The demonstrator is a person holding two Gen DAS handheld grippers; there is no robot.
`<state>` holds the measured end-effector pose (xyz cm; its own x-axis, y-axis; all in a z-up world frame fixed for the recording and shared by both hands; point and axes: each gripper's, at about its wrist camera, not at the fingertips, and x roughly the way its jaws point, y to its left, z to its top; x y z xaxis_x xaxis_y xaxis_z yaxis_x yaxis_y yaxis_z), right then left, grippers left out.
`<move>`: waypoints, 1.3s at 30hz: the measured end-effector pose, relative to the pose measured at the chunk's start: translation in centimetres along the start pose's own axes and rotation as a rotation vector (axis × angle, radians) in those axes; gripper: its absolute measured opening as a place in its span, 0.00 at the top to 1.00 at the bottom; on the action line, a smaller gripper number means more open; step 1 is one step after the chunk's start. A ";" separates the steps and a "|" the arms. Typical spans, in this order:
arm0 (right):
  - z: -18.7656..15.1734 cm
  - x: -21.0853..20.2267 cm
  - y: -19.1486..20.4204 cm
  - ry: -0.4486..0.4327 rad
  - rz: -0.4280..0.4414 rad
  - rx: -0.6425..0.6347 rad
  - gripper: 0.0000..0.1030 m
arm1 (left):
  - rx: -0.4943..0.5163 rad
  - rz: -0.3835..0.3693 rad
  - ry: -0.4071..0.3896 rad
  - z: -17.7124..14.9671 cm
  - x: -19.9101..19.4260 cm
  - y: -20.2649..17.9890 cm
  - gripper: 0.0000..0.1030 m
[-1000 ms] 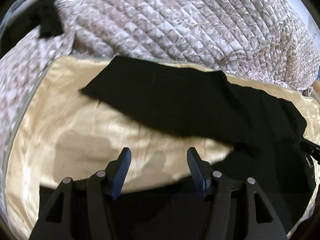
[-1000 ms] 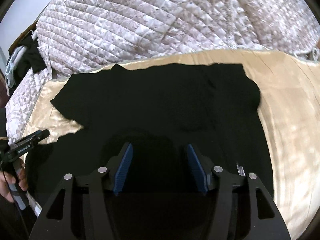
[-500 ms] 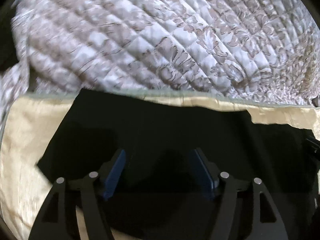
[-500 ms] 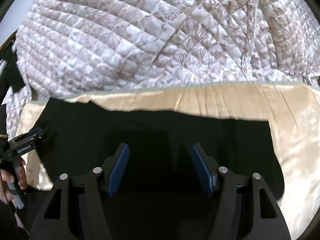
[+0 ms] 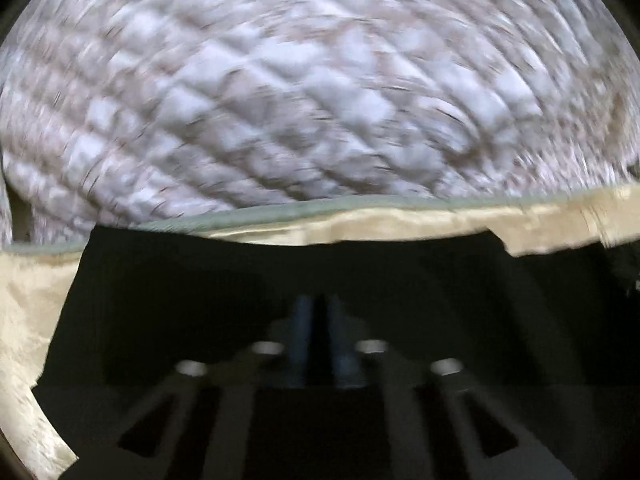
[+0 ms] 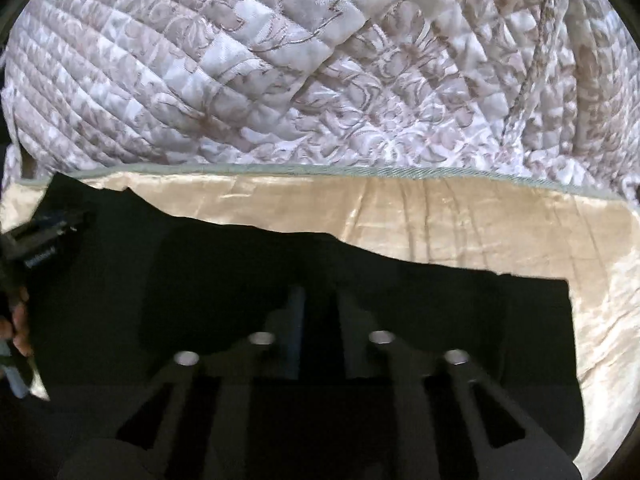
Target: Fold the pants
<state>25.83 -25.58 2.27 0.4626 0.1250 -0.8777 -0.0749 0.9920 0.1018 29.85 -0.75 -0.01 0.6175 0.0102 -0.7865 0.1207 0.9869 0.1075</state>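
Quilted pale bedding with a grey-brown leaf pattern (image 6: 280, 80) fills the far side of both views, and nearer to us a cream satin sheet (image 6: 460, 216) with a grey-green piped edge carries the black fabric pants (image 6: 200, 264). Half a second ago both pairs of blue-padded fingers stood wide apart over the cloth; now our left gripper (image 5: 319, 320) and our right gripper (image 6: 316, 312) each show their fingers drawn in to a narrow dark slit. Black fabric lies directly under and ahead of both tips, so we judge each has pinched a layer of the pants, though black on black keeps us from seeing the cloth between the pads. The left view is smeared with motion, while the right one is sharp. From the right gripper, the far edge of the pants runs just ahead across the cream sheet, and the left tool with the hand holding it (image 6: 18, 328) sits at the far left. We read this as the start of a fold: both grips taken, with lifting and carrying the held edge over still to do.
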 end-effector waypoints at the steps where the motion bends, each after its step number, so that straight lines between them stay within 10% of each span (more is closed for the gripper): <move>1: -0.1 -0.1 0.3 -0.007 -0.005 -0.008 0.93 | 0.017 0.027 -0.009 0.0 -0.2 -0.6 0.99; 13: -1.5 -8.9 1.0 -0.177 0.115 0.039 0.94 | -0.168 -0.025 -0.131 -2.5 -11.1 3.7 0.99; 23: -11.2 -20.4 4.3 -0.307 0.220 0.034 0.95 | -0.228 -0.141 -0.201 -10.1 -20.6 5.9 0.99; 31: -24.1 -19.1 4.6 -0.055 0.248 0.110 0.94 | -0.303 -0.185 -0.119 -14.2 -20.5 6.7 0.92; 33: -25.4 -17.8 3.9 0.010 0.276 0.163 0.93 | -0.284 -0.209 -0.099 -13.9 -20.2 5.7 0.61; 39: -24.8 -19.8 2.7 -0.066 0.345 0.234 0.45 | -0.203 -0.254 -0.059 -9.5 -18.0 1.5 0.42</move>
<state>-5.44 -25.86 8.26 0.5018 0.4438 -0.7424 -0.0360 0.8683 0.4947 11.52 2.05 8.51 0.6322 -0.2435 -0.7355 0.1229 0.9688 -0.2151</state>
